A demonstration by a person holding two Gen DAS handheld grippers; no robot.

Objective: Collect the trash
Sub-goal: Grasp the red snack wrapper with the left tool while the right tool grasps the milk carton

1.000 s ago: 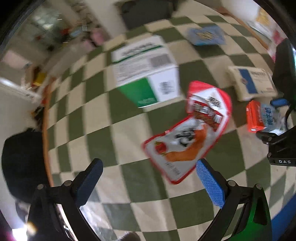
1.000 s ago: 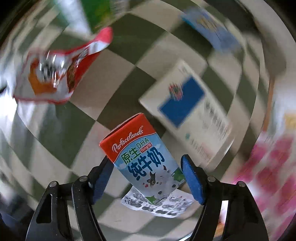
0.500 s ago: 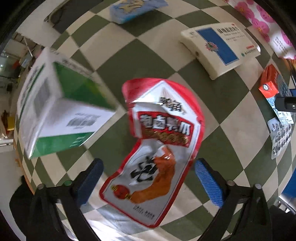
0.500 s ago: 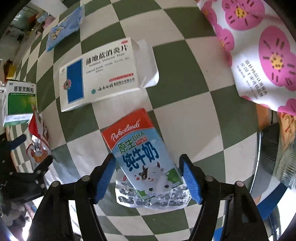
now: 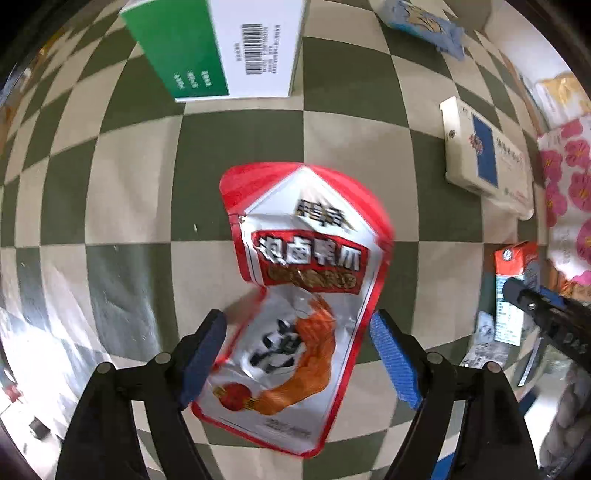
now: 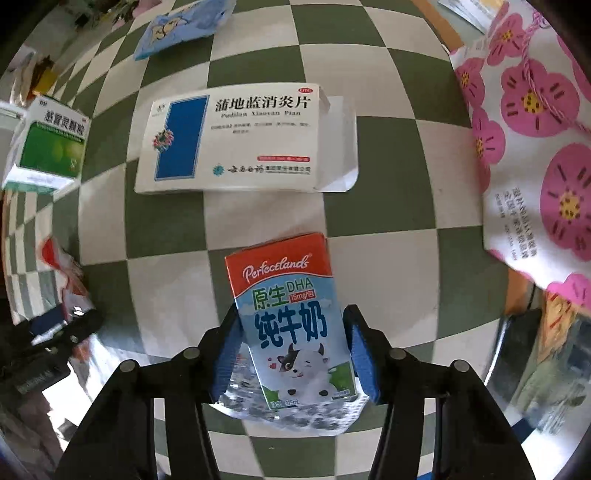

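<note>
Closest in, the left tool pointed straight down over the red snack pouch, jaws fairly wide and just closing in, one blue pad at each side of the pouch's lower half. The left pad looked right at the edge, the right one apart from it, so nothing was gripped yet. The pouch lay crumpled and partly lifted on the checkered desk.

Same story on the right: the right tool straddled the little milk carton, which lay flat on a blister pack. Its jaws had just been narrowing too. The left pad was at the carton's edge and a sliver of gap showed on the right, so I'd call it open around the carton, not clamped.

What could go wrong, as I see it: the pouch is thin foil, so pads squeezing its edges might just buckle it or skid over it and come up empty. The carton should pinch fine, but the slick blister pack underneath could let it slide or twist.

Further out sat a white and blue medicine box with its flap open, then a green and white box and a light blue packet. A bag with pink flowers sat off to the right, likely where trash goes.
</note>
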